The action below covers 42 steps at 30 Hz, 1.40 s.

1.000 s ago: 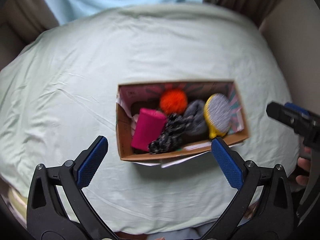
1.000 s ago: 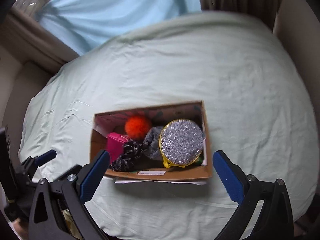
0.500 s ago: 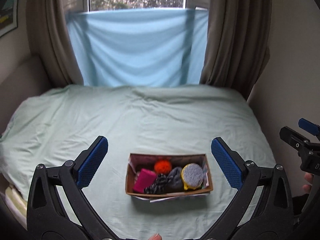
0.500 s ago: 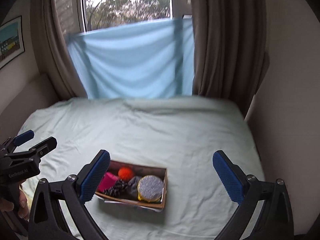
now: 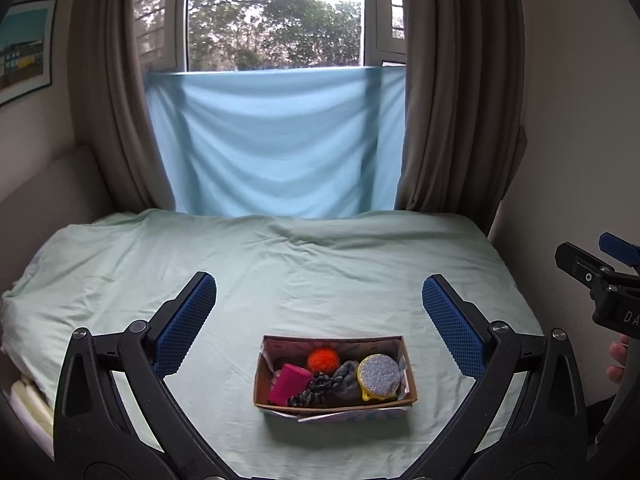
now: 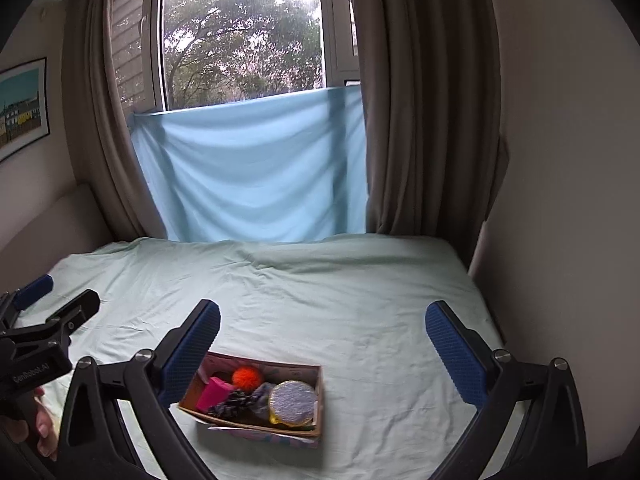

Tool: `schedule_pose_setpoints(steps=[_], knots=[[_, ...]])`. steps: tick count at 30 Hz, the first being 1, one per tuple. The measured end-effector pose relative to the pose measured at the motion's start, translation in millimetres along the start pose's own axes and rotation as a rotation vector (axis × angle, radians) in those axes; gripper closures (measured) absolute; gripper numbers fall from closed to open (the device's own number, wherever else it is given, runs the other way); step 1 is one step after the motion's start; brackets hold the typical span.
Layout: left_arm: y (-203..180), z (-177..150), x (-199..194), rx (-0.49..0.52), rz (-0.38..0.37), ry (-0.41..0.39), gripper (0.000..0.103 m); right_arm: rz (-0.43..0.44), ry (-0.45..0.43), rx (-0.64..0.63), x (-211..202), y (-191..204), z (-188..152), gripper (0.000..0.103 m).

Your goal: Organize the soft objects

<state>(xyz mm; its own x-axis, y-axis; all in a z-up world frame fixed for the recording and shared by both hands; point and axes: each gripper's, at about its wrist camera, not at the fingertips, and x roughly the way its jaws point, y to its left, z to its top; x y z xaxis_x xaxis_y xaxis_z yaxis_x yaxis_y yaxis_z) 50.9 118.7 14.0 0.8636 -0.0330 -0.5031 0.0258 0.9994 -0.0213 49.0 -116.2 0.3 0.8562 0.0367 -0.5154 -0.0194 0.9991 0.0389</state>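
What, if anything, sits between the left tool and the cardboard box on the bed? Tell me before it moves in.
Nothing visible. The left tool hangs open above the green sheet, and the cardboard box lies beyond its fingertips with only bare sheet between. The right tool, also open, is off to the side.

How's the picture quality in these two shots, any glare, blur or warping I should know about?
Left wrist view: the window is blown out white at the top, the fisheye bows the curtains outward, and the cardboard box is fairly sharp. Right wrist view: same bright window, dark vignette in the corners, and the box is slightly soft.
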Motion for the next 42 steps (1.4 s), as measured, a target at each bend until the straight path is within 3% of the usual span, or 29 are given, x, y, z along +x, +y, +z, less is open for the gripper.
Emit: schedule_pose_setpoints(steps=[11,37,42], knots=[[-4,-5,-1,-0.021,0.005,-0.018,0.0,-0.058,-0.03,-0.002,-9,-6,-2,0.001],[-15,-6,-19,0.013,0.031,-0.103,0.0,-0.064,-0.047,0.026,-15,-9,-3,0.001],[-17,-8,-23,0.009,0.008,-0.123,0.0,-0.072,-0.053,0.03,-18,-7,-3,0.001]])
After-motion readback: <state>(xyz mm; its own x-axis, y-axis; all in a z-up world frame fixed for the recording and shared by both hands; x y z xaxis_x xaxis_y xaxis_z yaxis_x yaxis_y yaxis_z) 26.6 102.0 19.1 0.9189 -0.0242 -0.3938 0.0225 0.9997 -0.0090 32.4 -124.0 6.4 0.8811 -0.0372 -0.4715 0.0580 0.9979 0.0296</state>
